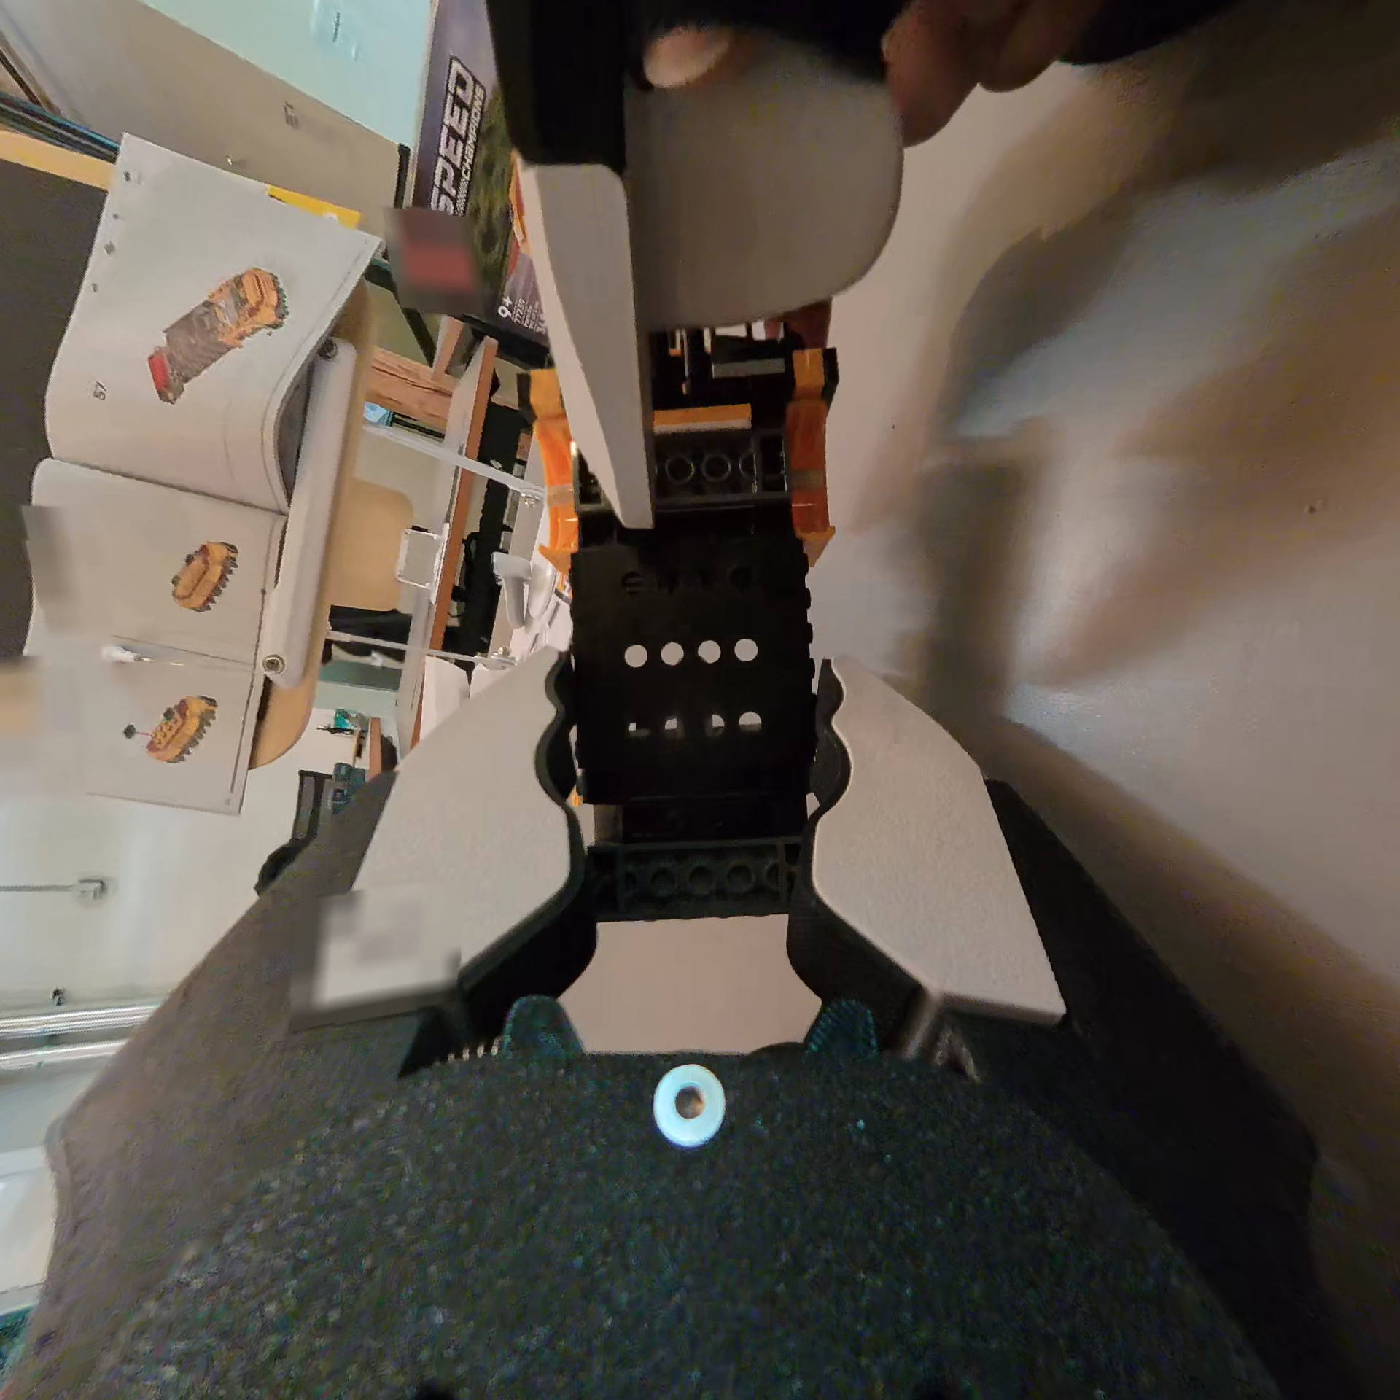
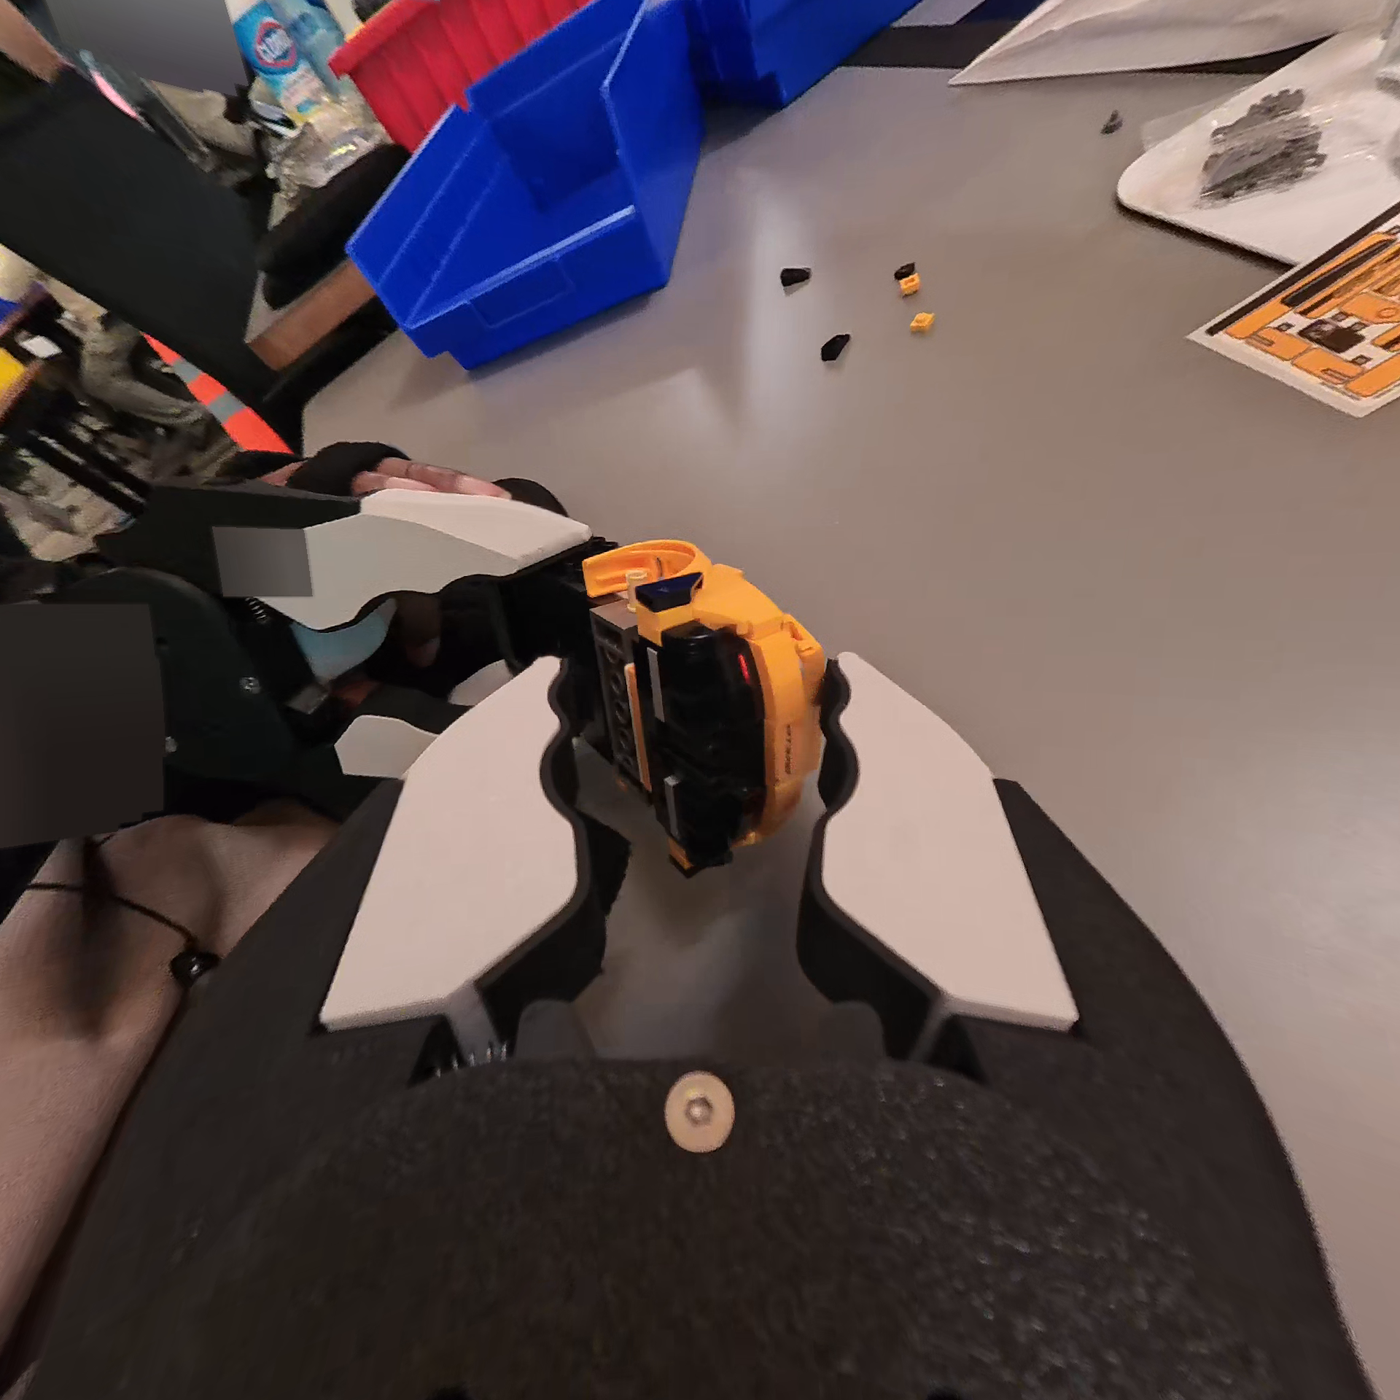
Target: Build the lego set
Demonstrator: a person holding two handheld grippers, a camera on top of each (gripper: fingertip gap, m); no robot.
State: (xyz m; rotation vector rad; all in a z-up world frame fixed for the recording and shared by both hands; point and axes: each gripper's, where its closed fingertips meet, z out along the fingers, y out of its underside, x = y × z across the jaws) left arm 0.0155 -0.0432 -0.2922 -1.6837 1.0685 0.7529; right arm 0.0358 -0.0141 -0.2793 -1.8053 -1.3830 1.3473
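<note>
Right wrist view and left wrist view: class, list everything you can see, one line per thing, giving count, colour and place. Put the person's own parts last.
Lego car: one, orange and black, held off the table between both grippers.
Loose pieces: about five, black and orange, on the table beyond the car.
Table: one, grey.
Bins: several blue, one red, far left.
Sticker sheet: one, orange and black, right edge.
Parts bag: one, clear, dark pieces, top right.
Instruction booklet: one, open, on a stand.
Set box: one, dark, behind the booklet.
Left gripper: grey and black, clamped on car.
Right gripper: grey and black, around car's end.
</note>
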